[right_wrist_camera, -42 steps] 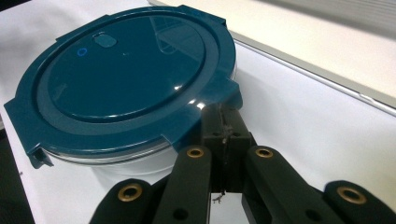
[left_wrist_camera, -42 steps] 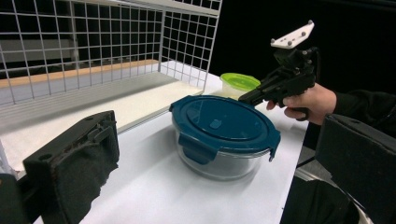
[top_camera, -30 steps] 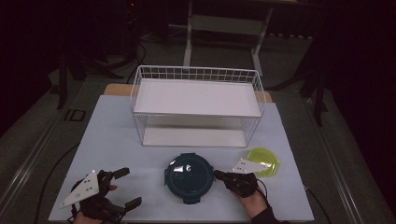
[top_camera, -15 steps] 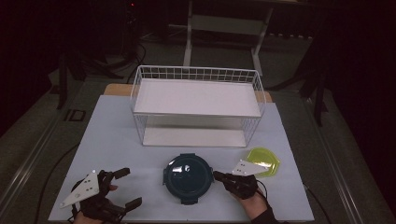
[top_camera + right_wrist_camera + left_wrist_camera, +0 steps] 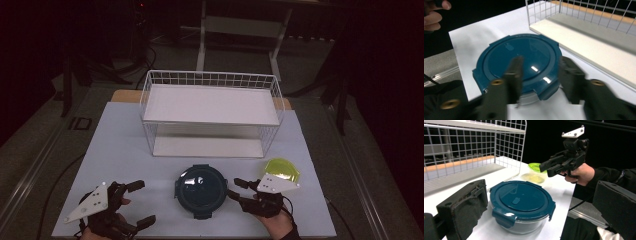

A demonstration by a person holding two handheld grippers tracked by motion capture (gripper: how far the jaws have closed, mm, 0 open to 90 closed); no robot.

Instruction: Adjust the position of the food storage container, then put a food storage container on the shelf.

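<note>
Teal-lidded round container (image 5: 201, 190) sits at the near middle of the white table (image 5: 120, 150), lid clipped on, clear glass body visible in the left gripper view (image 5: 521, 206). Right gripper (image 5: 239, 191) is just right of it, jaws spread wide on either side of the lid's near edge in the right gripper view (image 5: 540, 75), gripping nothing; can't tell if they touch it. Left gripper (image 5: 141, 202) is off to the left, well apart, jaws wide open, empty. Small yellow-green container (image 5: 282, 167) sits just behind the right gripper. White wire rack (image 5: 212, 112) stands farther back, centered.
</note>
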